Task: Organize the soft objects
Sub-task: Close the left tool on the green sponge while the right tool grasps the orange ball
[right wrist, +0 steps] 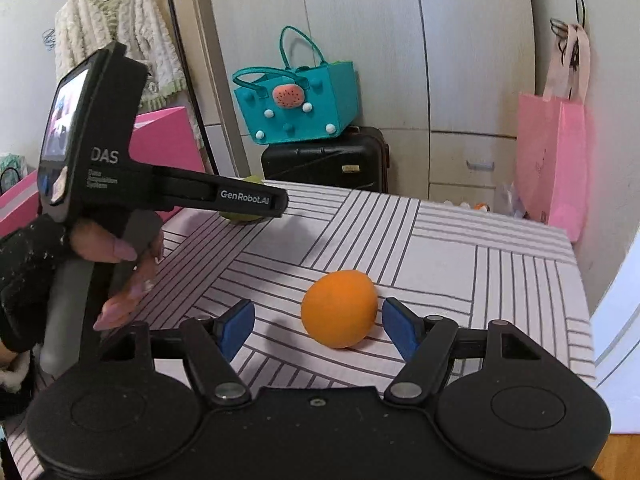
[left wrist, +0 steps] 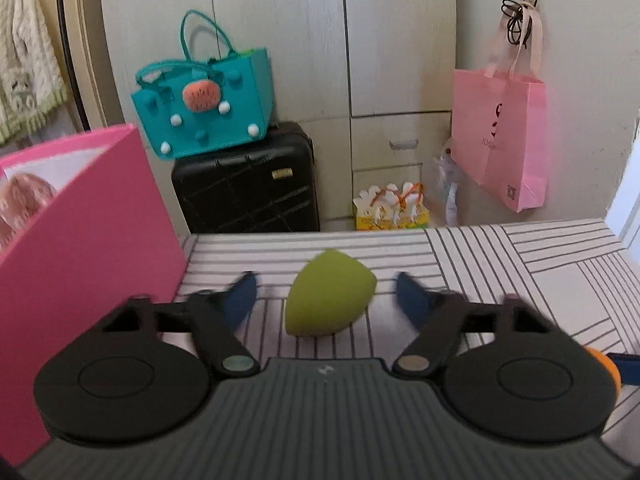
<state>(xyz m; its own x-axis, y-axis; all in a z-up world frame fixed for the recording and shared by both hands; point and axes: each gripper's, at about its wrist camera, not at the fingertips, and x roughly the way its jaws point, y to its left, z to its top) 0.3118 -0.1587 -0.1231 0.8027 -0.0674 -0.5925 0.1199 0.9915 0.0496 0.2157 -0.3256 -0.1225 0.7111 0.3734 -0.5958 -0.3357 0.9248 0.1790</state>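
A green egg-shaped sponge (left wrist: 330,296) lies on the striped table (left wrist: 500,264) between the blue pads of my left gripper (left wrist: 326,298). The jaws are open, with a gap on each side of the sponge. An orange egg-shaped sponge (right wrist: 339,308) lies between the pads of my right gripper (right wrist: 318,328), also open; the right pad is close to it and the left pad well off. In the right wrist view a hand holds the left gripper (right wrist: 280,204), which half hides the green sponge (right wrist: 244,218). An open pink box (left wrist: 80,240) stands at the table's left with something pink and fluffy (left wrist: 24,200) inside.
Beyond the table's far edge a teal felt bag (left wrist: 204,108) sits on a black suitcase (left wrist: 248,184) in front of a wardrobe (left wrist: 400,40). A pink shopping bag (left wrist: 504,140) hangs on the right wall. A knitted cardigan (right wrist: 116,32) hangs at the back left.
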